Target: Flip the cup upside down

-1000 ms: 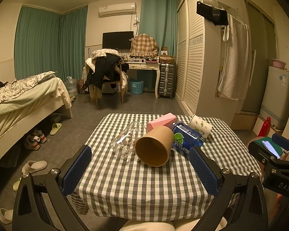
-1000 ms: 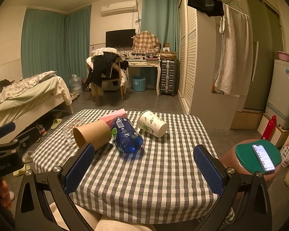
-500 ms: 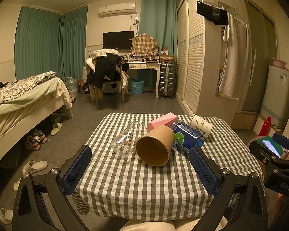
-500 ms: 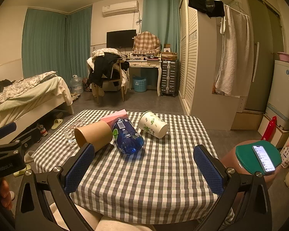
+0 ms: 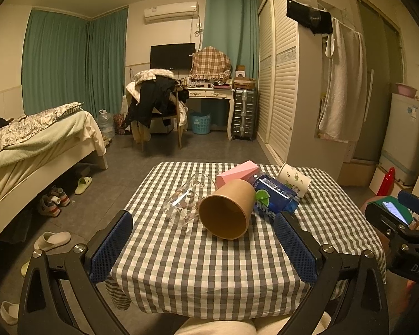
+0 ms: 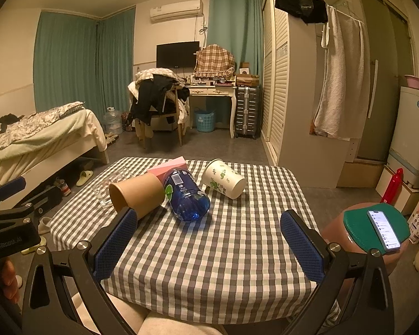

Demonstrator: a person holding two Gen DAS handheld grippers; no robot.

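Brown paper cup (image 5: 225, 209) on its side on the checked worktop (image 5: 209, 268), mouth toward the camera in the left wrist view, not yet flipped. Just left of the cup, a clear glass (image 5: 185, 202) also tipped over, close against its wall; whether touching, cannot tell. Just right of the cup, a blue bottle (image 5: 273, 195) lying flat, pressed against the cup's side. Behind the cup, a pink box (image 5: 237, 171), apparently touching its base end. Beyond the bottle, farther right of the cup, a white paper cup with green print (image 6: 223, 178) lying on its side, apart from the bottle. Left gripper (image 5: 202, 248) held near the front edge of the worktop, short of the cup, fingers (image 5: 110, 247) spread wide and gripping nothing. Right gripper (image 6: 209, 245) likewise short of the cup and to its right, fingers (image 6: 301, 247) spread wide, nothing between them. Well right of the cup, off the worktop, a phone (image 6: 384, 230) resting on a green lid (image 6: 360, 227).
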